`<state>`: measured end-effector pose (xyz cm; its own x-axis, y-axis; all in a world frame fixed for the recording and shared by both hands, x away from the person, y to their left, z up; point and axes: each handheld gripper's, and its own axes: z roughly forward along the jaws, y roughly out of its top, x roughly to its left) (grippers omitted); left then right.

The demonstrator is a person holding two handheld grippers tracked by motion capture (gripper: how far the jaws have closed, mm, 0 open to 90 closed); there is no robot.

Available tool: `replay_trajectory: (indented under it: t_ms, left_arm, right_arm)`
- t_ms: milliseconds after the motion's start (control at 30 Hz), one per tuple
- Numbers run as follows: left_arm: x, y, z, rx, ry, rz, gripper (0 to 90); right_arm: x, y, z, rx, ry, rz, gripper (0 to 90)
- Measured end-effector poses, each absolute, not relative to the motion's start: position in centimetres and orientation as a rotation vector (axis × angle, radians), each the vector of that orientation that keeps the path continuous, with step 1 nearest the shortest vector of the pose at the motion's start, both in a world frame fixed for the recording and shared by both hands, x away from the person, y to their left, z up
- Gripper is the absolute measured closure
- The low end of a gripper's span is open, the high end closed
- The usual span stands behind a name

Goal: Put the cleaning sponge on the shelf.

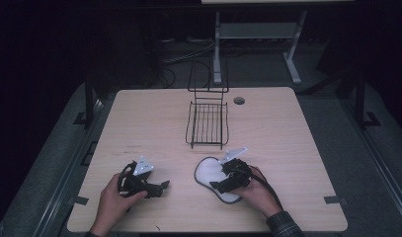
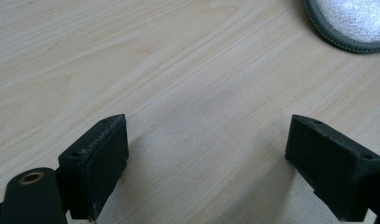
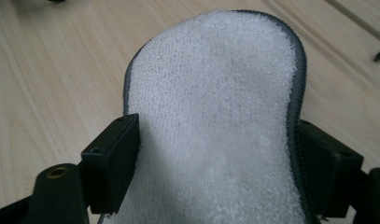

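A white fuzzy pad with a grey sewn rim [image 1: 206,172] lies flat on the wooden table [image 1: 287,148], near its front edge and right of centre. My right gripper [image 1: 219,185] sits over the pad's near end. In the right gripper view the pad [image 3: 215,84] bulges up between the two black pads [image 3: 110,163], which press on its two side edges; my right gripper [image 3: 215,154] is shut on it. My left gripper [image 1: 161,186] rests low at the front left. Its jaws stand wide apart over bare wood [image 2: 206,154], with a corner of the pad [image 2: 351,18] farther off.
A black wire rack [image 1: 207,123] stands at the table's middle, just beyond the pad, with a tall wire back. A small round hole [image 1: 239,100] sits near the far edge. Beyond the table stand a metal frame leg and cables on a dark floor.
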<state>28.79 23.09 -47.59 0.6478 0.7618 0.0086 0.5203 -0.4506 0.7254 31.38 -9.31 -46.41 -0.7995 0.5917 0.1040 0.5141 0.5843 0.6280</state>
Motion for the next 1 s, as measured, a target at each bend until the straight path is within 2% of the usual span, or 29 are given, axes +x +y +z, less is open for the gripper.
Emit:
replay_trajectory:
  t_ms: [300, 500, 533, 567, 1000]
  left_arm:
    - [28.8, 23.1, -47.6, 2.154, 0.991, 0.437, 12.5]
    - [28.8, 23.1, -47.6, 2.154, 0.992, 0.437, 12.5]
    - [28.8, 23.1, -47.6, 2.154, 0.992, 0.437, 12.5]
    - [28.8, 23.1, -47.6, 2.154, 0.992, 0.437, 12.5]
    - [28.8, 23.1, -47.6, 2.150, 0.994, 0.437, 12.5]
  right_arm:
    - [31.3, -9.6, -45.9, 0.927, 2.672, 1.033, 29.1]
    - [31.4, -10.3, -45.4, 0.943, 2.658, 1.100, 39.7]
    - [31.4, -10.6, -45.1, 0.947, 2.646, 1.132, 45.9]
    - [31.3, -10.7, -45.0, 0.950, 2.642, 1.142, 47.6]
    - [31.4, -11.9, -43.8, 0.955, 2.613, 1.238, 61.8]
